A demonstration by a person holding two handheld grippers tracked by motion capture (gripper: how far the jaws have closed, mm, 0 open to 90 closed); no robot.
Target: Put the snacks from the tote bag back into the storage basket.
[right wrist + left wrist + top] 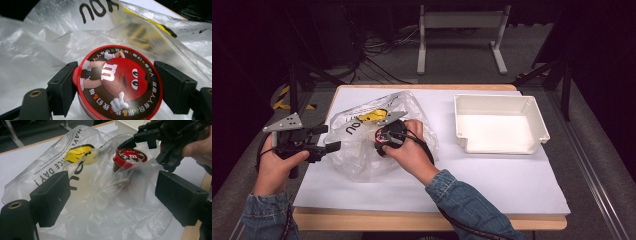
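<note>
Crumpled plastic bag (362, 150) covers the table's (492, 175) left half and wraps closely around the red-lidded tub (130, 157), blocking side access. White tray (499, 125) occupies the far right. Near edge and the strip between bag and tray lie open.

Blue denim sleeves (462, 200); 2 black grippers, left gripper (329, 146) topped by a grey 3-cornered plate.

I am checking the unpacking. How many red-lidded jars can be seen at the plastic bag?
1. The jar stands in the bag at the table's left, between the right gripper's fingers. The crumpled bag may hide others; something yellow lies deeper inside.
</note>
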